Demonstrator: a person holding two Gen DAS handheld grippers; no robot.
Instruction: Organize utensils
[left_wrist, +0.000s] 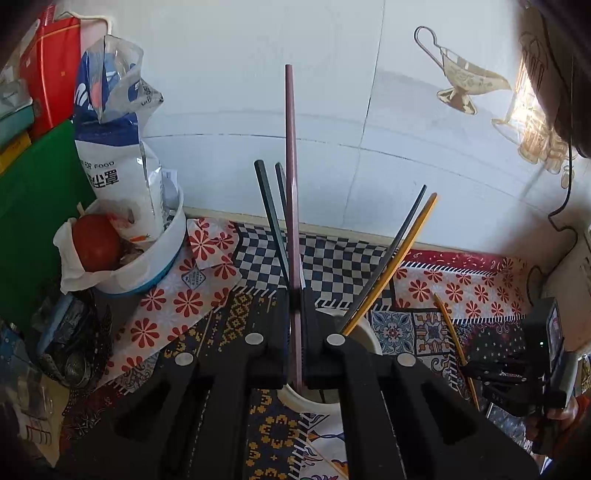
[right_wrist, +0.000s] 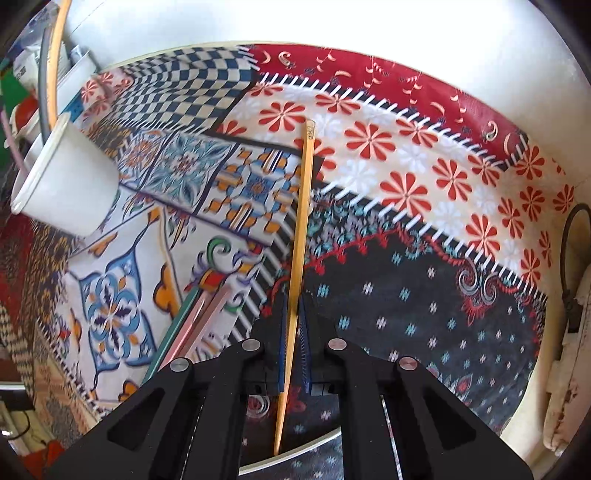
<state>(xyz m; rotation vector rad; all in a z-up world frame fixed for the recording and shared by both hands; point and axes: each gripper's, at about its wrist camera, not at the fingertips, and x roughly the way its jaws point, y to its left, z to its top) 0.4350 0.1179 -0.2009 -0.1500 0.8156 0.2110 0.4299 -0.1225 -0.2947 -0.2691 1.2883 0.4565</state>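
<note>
My left gripper (left_wrist: 295, 295) is shut on a long mauve chopstick (left_wrist: 291, 166) that stands upright, its lower end inside the white cup (left_wrist: 369, 332) below the jaws. In the cup lean two dark chopsticks (left_wrist: 271, 218), a black one (left_wrist: 391, 258) and a yellow one (left_wrist: 404, 254). My right gripper (right_wrist: 293, 299) is shut on a yellow chopstick (right_wrist: 303, 221), which slants over the patterned cloth. The left wrist view shows that gripper (left_wrist: 509, 373) at the right with its yellow chopstick (left_wrist: 452, 332). A pink chopstick (right_wrist: 195, 321) and a green one (right_wrist: 173, 332) lie on the cloth near the white cup (right_wrist: 70, 177).
A white bowl (left_wrist: 155, 266) at the back left holds a tomato (left_wrist: 96, 245) and a plastic bag (left_wrist: 118, 147). A green board (left_wrist: 33, 221) and boxes stand behind it. A tiled wall closes the back. The patterned cloth (right_wrist: 406, 314) covers a round table; a dark cable (right_wrist: 569, 258) hangs at the right.
</note>
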